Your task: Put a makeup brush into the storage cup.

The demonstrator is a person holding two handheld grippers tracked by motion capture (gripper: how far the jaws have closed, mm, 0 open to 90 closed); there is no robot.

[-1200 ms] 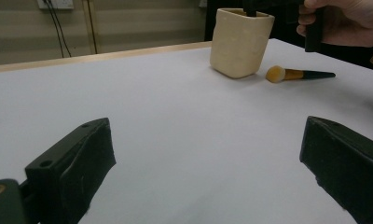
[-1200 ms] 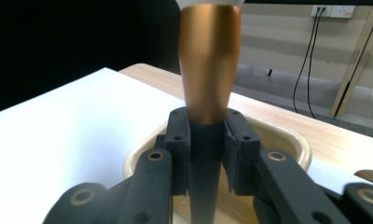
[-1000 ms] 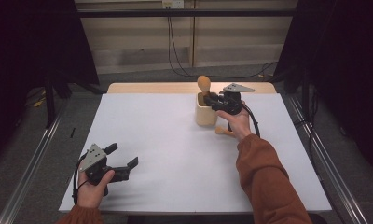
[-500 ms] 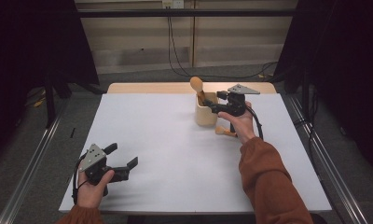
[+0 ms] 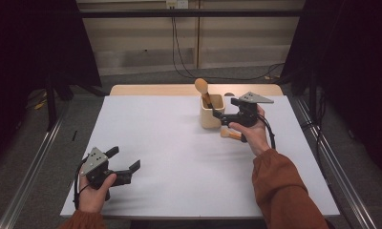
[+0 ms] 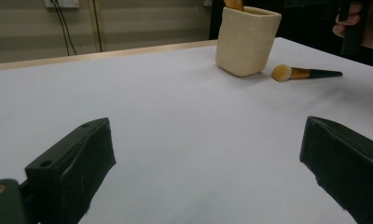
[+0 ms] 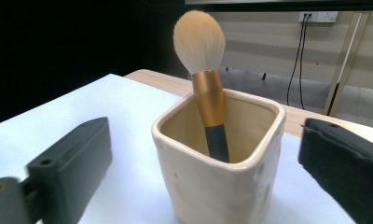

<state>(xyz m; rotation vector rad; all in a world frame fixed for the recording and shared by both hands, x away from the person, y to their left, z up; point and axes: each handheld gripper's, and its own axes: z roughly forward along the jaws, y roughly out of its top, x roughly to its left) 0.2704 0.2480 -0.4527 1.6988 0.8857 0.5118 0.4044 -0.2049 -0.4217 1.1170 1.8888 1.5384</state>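
Right hand-held gripper open beside cream cup, brush standing inside, probably released. Left hand-held gripper open above surface.

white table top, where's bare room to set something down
The white table top lies bare from the left gripper across to the cream square ceramic cup. It is crowded at the far right: cup, standing gold-handled makeup brush, lying brush and right gripper.
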